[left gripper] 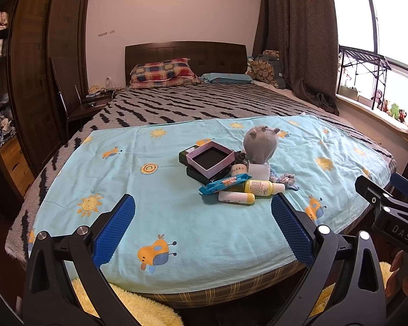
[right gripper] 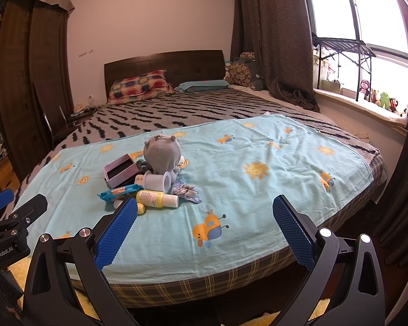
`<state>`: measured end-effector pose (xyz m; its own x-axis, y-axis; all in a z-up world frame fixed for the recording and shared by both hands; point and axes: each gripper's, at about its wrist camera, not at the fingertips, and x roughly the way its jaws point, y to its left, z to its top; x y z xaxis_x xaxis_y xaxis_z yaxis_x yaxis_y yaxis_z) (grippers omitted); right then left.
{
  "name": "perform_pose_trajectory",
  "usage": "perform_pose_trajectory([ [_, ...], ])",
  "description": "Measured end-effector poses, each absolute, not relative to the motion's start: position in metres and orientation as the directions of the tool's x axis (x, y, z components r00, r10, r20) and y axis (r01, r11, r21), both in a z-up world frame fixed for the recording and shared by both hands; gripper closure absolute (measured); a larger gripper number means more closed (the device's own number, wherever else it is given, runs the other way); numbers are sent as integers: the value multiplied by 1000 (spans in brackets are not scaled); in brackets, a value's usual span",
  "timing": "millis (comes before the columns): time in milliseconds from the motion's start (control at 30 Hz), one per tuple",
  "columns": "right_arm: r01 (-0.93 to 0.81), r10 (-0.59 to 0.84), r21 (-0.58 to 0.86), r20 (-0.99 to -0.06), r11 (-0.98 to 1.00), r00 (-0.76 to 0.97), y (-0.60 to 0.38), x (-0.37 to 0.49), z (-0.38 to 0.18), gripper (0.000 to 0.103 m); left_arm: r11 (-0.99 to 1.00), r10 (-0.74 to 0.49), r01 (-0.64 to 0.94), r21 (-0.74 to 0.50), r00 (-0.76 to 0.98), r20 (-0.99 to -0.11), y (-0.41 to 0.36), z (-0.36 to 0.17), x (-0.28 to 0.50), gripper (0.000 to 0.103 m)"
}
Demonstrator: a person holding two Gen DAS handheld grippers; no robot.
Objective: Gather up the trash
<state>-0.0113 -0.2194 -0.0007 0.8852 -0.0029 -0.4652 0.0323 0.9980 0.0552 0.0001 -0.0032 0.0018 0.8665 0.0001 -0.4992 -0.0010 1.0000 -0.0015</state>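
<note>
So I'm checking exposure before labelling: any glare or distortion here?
Left wrist view: window blown out white, wardrobe bowed by fisheye. Right wrist view: window likewise overexposed, corners dark; pile around the plush toy sharp.

Sheet (left gripper: 176,217) lies over foot end of bed (left gripper: 204,103), w/ a pile of things on it. In the pile: open box (left gripper: 210,158) at left, atop flat cases; plush toy (left gripper: 261,144) right of box, behind a tipped cup (right gripper: 157,180). Snack wrapper (left gripper: 225,182) in front of box, leaning on two bottles: big bottle (left gripper: 263,187) behind, small one (left gripper: 236,197) nearest the foot edge. Scrunchie (right gripper: 186,190) right of bottles. Pillows (left gripper: 163,73) at headboard, far end. Window (left gripper: 372,27) to the right, wardrobe (left gripper: 35,68) left.
</note>
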Motion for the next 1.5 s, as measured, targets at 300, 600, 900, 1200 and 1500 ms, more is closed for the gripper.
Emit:
perform_pose_trajectory([
  [300, 32, -2, 56, -465, 998, 886, -220, -11, -1, 3, 1000, -6, 3, -6, 865, -501, -4, 1, 0, 8],
  [600, 32, -5, 52, -455, 998, 890, -222, -13, -2, 3, 1000, 2, -2, 1, 865, -502, -4, -1, 0, 8],
  [900, 22, 4, 55, -441, 998, 898, -232, 0, -16, 3, 999, 41, -29, 30, 858, -512, 15, -15, 12, 8],
  [1200, -20, 67, 94, -531, 995, 845, -223, 37, -55, 3, 1000, -6, -6, -19, 822, -570, 36, -47, 40, 8],
  [1500, -2, 77, 122, -616, 993, 784, -231, 88, -91, 17, 994, -107, 61, -95, 774, -624, 27, -81, 79, 8],
])
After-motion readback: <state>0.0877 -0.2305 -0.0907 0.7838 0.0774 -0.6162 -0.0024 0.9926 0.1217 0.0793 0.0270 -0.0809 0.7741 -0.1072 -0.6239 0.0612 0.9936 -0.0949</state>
